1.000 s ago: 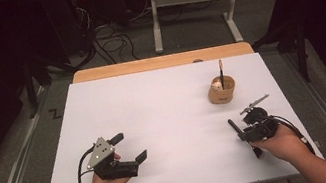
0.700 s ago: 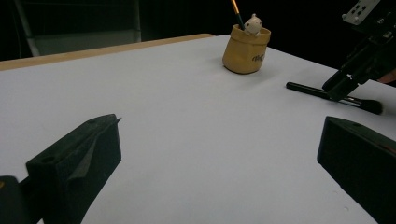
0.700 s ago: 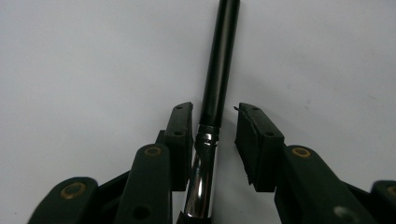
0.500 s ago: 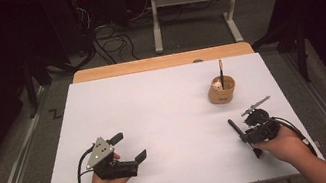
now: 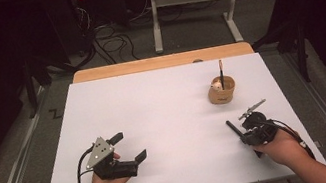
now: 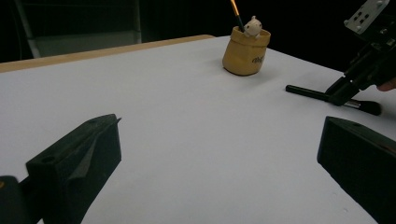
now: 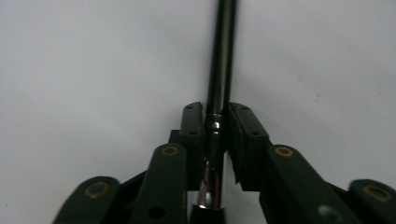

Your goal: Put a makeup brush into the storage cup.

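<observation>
Right now I have the wide white surface point(image 5: 171, 120) in front of me, and the job I read from it is getting the loose brush into the small tan pot point(image 5: 221, 90) that stands toward the far right, already holding one thin brush upright. My left claw point(image 5: 128, 148) rests near the front left with its jaws spread wide and nothing between them. My right claw point(image 7: 215, 122) has just been closing, and its pads now pinch the slim black-handled make-up brush point(image 7: 222, 56) at the shiny ferrule; the brush lies flat on the surface at the front right, well short of the pot. To do this well, I judge the grip should stay firm so the thin round handle does not roll. I would lift straight up first, tip the handle upright, and lower it beside the standing brush without nudging the light pot.
</observation>
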`<state>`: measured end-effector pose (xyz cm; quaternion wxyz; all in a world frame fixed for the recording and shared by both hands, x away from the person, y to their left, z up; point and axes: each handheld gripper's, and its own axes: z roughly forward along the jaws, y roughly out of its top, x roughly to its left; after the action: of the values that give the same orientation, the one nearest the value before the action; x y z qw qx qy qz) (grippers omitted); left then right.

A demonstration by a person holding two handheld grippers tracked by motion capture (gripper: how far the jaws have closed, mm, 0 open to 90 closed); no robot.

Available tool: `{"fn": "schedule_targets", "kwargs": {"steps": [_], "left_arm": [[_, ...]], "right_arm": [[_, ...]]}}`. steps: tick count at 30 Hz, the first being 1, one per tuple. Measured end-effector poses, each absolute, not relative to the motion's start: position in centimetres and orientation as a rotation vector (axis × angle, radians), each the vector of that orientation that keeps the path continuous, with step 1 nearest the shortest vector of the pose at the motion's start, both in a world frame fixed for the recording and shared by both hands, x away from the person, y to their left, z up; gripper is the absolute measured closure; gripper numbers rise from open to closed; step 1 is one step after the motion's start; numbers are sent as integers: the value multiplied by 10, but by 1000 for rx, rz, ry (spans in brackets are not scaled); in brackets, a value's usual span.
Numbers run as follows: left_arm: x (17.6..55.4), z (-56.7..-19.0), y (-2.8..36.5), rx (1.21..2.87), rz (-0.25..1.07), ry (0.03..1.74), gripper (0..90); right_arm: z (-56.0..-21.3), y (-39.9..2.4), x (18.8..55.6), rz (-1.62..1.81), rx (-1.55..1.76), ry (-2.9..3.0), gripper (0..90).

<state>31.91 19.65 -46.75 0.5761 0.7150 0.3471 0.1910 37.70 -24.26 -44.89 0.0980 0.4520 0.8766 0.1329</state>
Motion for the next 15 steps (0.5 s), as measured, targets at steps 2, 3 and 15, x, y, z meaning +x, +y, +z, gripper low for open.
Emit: {"fn": "schedule_targets", "kwargs": {"steps": [2, 3, 15], "left_arm": [[319, -467, 197, 1673, 446, 812, 5], [319, -468, 197, 1673, 446, 812, 5], [319, -468, 197, 1680, 449, 816, 11]], "right_arm": [[-449, -242, 377, 386, 1321, 2598, 791], [-449, -242, 377, 389, 1318, 2601, 792], [-445, -241, 373, 410, 1241, 2613, 795]]}}
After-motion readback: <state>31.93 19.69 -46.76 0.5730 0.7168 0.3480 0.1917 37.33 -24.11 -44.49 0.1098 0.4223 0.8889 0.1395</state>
